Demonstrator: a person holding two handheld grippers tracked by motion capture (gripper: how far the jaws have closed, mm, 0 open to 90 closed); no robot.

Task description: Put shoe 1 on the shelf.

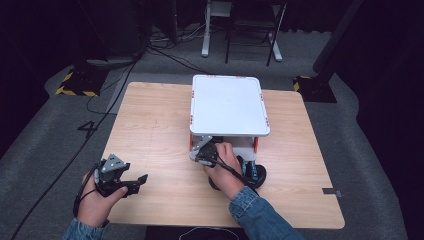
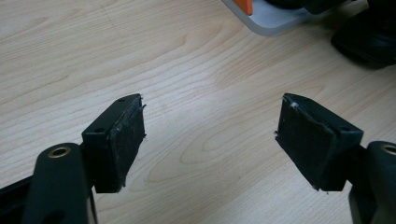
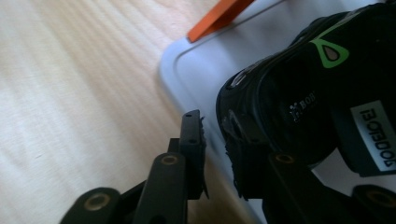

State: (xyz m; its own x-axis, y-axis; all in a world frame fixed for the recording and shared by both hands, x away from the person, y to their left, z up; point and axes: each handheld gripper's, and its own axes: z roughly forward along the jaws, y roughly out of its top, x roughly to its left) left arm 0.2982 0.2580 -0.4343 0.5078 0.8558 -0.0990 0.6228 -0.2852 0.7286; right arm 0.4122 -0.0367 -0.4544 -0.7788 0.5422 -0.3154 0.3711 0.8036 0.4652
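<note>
The right gripper view is taken up by a black shoe (image 3: 303, 116) with a green mark and a white label, lying on the grey lower shelf (image 3: 196, 70) of a small rack, an orange post (image 3: 219, 18) rising at the shelf's corner. The right gripper (image 3: 217, 154) is seen with its jaws drawn narrow; one pad (image 3: 238, 158) lies against the shoe's dark rim, the other stands just outside it over the shelf's edge. Whether the rim is truly pinched cannot be told, since the contact is hidden by the pad itself.

In the high view the right gripper (image 1: 207, 152) is found tucked under the rack's white top tray (image 1: 227, 105), at the near edge of the wooden table (image 1: 160, 125), and a second dark shoe (image 1: 252, 175) is seen beside the right hand (image 1: 225, 170).

The left gripper (image 1: 132, 184) is held near the table's front left corner, well apart from the rack. In the left gripper view its jaws are spread wide over bare wood, nothing between them.
</note>
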